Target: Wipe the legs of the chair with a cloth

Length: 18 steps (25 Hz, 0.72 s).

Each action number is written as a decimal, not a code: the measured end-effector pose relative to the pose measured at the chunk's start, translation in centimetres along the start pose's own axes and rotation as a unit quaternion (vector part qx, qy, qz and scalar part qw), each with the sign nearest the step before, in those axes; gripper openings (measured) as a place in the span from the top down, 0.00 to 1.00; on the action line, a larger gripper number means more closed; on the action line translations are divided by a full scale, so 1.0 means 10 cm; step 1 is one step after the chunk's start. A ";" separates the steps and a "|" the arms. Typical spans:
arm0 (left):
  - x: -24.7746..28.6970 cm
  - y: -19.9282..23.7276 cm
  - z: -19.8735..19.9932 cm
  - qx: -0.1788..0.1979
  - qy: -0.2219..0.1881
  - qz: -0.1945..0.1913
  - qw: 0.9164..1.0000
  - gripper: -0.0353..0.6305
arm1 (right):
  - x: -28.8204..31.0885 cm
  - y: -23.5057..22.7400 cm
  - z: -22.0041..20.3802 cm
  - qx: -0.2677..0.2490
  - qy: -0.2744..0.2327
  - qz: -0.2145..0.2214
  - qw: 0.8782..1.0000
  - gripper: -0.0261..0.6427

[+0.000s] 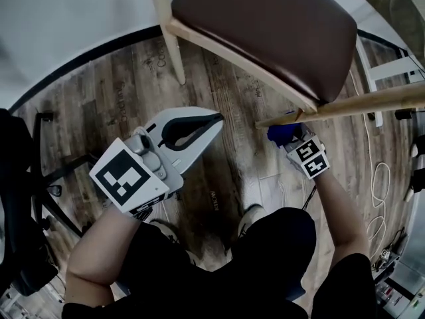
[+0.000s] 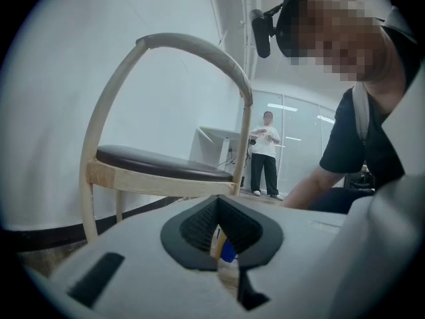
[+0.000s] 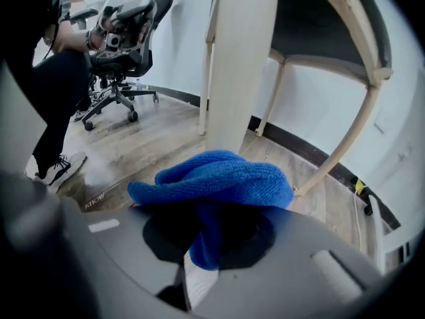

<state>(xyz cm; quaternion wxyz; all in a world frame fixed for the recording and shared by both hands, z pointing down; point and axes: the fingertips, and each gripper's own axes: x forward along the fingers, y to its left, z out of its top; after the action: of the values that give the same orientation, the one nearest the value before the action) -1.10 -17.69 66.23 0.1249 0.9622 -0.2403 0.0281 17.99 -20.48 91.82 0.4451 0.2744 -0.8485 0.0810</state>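
Observation:
A chair with a brown seat and pale wooden legs stands over the plank floor. One leg runs across the right of the head view. My right gripper is shut on a blue cloth right at that leg's lower end. In the right gripper view the cloth bulges over the gripper, with the leg just behind it. My left gripper hangs shut and empty left of the cloth, apart from the chair. The left gripper view shows that gripper and the seat.
A black office chair stands at the left, also seen in the right gripper view as the office chair. A white cable loops on the floor at right. My shoe is below the chair. A person stands far off.

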 end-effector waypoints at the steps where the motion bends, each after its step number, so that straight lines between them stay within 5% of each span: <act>1: 0.01 -0.02 0.01 0.001 -0.001 -0.003 1.000 0.95 | -0.10 -0.01 0.07 0.003 -0.006 -0.007 1.000 0.86; 12: 0.08 -0.19 0.19 0.021 -0.029 -0.021 0.999 0.95 | -1.30 -0.09 0.96 0.039 -0.076 -0.067 0.994 0.87; 18: 0.14 -0.25 0.17 0.021 -0.023 -0.024 0.999 0.95 | -1.89 0.09 1.53 0.058 -0.204 -0.062 0.975 0.87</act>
<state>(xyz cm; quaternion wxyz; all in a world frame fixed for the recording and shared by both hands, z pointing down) 1.28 -16.59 64.20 0.0994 0.9706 -0.2189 0.0077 15.20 -18.10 67.76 0.2504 0.3629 -0.8964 0.0448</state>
